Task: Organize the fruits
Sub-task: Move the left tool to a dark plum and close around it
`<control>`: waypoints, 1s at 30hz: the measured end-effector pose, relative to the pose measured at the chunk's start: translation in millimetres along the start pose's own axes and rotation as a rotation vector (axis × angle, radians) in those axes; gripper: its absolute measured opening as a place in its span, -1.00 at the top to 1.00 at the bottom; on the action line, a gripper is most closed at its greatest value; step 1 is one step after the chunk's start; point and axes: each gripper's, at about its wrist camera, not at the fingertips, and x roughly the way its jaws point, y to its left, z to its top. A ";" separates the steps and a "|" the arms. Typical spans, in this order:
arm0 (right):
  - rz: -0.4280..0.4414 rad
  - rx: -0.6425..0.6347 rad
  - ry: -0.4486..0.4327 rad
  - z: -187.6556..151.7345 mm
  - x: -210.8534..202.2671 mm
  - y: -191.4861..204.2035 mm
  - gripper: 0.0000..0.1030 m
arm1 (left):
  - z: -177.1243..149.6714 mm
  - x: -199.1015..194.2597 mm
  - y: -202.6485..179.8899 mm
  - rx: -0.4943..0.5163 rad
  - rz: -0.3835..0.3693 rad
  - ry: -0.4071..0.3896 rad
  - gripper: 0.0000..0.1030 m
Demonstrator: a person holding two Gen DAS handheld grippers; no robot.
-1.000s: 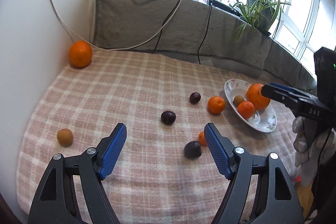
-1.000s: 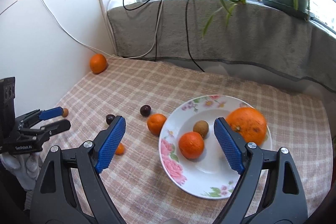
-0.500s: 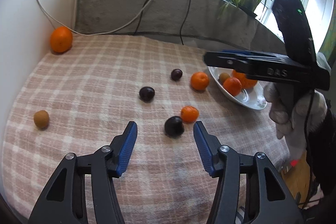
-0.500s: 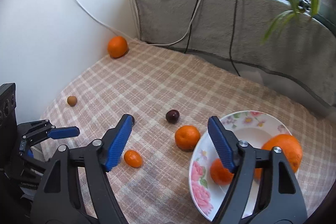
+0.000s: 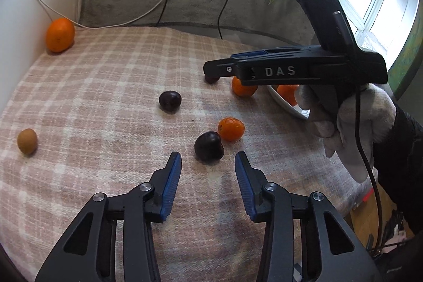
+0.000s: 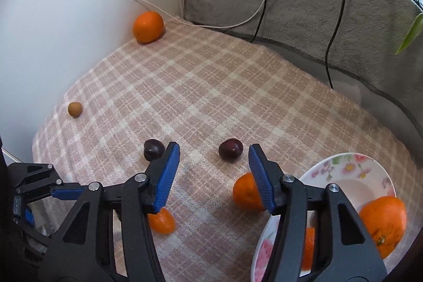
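While our left gripper (image 5: 208, 163) hangs tilted down over the checked cloth (image 5: 105, 86), the nearest dark plum (image 5: 208, 149) lies just ahead of its blue fingertips (image 5: 174, 163), roughly on the line between them but not yet inside the gap; these jaws have just been closing and stand parted on nothing; touching that plum on its far right side sits a small orange fruit (image 5: 231, 128); farther from the plum and a little left lies a second dark plum (image 5: 170, 101); well to the plum's left rests a small brown fruit (image 5: 27, 141), and in the far left corner beyond it a big orange (image 5: 59, 34) sits against the wall; our right gripper (image 6: 214, 152) has also just been closing, and its jaws too are apart and empty, a third dark plum (image 6: 230, 149) lying on the cloth just past the tips, nearer the right pad (image 6: 260, 176) than the left one; a mandarin (image 6: 244, 193) sits near that plum, partly hidden behind the right finger; beyond it the flowered plate (image 6: 351, 165) holds a large orange (image 6: 384, 223) and another orange fruit, mostly hidden.
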 end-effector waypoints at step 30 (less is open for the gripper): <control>-0.055 -0.012 0.126 8.8 36.8 0.5 0.31 | 15.7 36.5 1.9 0.027 -0.011 0.037 0.38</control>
